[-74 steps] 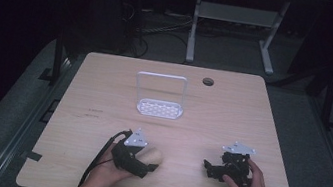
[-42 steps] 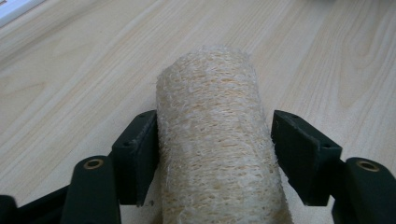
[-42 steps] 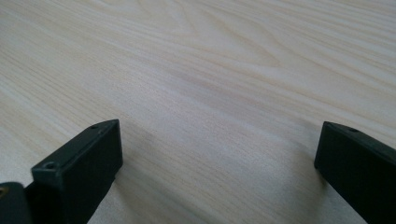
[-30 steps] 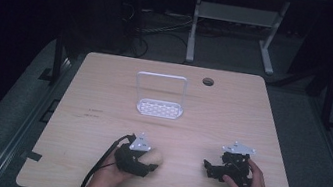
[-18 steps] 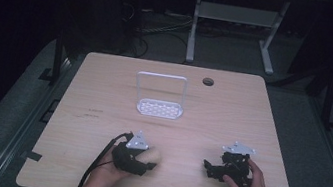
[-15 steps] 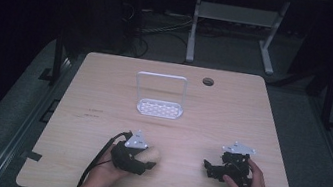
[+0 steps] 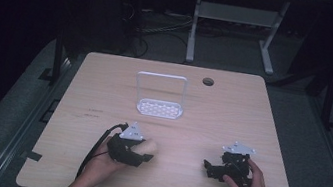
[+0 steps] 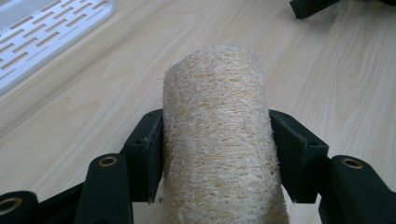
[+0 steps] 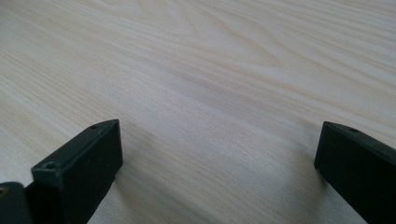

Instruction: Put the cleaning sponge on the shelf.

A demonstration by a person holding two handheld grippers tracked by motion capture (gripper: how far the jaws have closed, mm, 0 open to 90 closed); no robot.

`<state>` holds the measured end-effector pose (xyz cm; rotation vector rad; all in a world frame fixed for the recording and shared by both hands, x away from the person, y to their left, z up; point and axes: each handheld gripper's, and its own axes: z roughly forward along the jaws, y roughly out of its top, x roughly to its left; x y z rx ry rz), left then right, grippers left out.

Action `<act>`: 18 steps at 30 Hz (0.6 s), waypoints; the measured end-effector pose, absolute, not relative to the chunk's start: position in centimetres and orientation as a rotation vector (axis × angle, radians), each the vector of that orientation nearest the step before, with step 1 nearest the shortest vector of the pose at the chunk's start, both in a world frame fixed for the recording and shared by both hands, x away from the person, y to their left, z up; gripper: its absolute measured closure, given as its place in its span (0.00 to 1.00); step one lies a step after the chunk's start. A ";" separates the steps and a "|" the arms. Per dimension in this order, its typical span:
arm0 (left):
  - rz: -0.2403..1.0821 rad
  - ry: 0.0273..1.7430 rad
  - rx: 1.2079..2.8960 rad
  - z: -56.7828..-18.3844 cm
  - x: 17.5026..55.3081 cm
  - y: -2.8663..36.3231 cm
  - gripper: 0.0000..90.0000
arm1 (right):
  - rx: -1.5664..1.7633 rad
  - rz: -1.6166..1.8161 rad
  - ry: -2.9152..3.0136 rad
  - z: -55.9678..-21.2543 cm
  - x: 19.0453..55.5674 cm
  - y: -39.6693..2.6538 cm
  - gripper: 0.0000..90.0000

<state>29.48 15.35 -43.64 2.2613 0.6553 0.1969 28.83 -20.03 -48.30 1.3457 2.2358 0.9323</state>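
Note:
A pale fibrous loofah roll [image 8: 215, 140] sits between the black jaws of my left gripper [image 8: 215, 133], and both pads press its sides. In the high view the left gripper [image 7: 144, 151] is at the table's front left with the loofah roll [image 7: 148, 146] sticking out to the right, just above the wood. My right gripper [image 7: 208, 168] rests at the front right, pointing left. In its own view the right gripper [image 9: 217, 144] is open, with bare wood between the jaws.
A white slotted rack [image 7: 158, 107] with an upright frame stands at the table's middle, and its base [image 8: 46, 32] lies just ahead of the loofah. A round cable hole [image 7: 208, 81] is at the back. The wooden table [image 7: 232, 114] ends close behind both hands.
My left gripper has shifted a little left and upward, carrying the loofah roll with it. The right gripper has stayed where it was.

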 end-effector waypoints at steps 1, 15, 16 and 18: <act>0.199 0.656 2.261 -43.6 29.6 15.4 0.45 | 1.345 0.932 2.236 -48.3 28.8 -20.0 0.01; 0.218 0.651 2.270 -42.9 31.0 15.4 0.45 | 1.348 0.933 2.236 -48.3 28.8 -20.0 0.01; 0.218 0.651 2.270 -42.9 31.0 15.4 0.45 | 1.348 0.932 2.236 -48.3 28.8 -20.0 0.01; 0.219 0.653 2.267 -43.0 31.3 15.5 0.45 | 1.348 0.932 2.236 -48.3 28.8 -20.0 0.01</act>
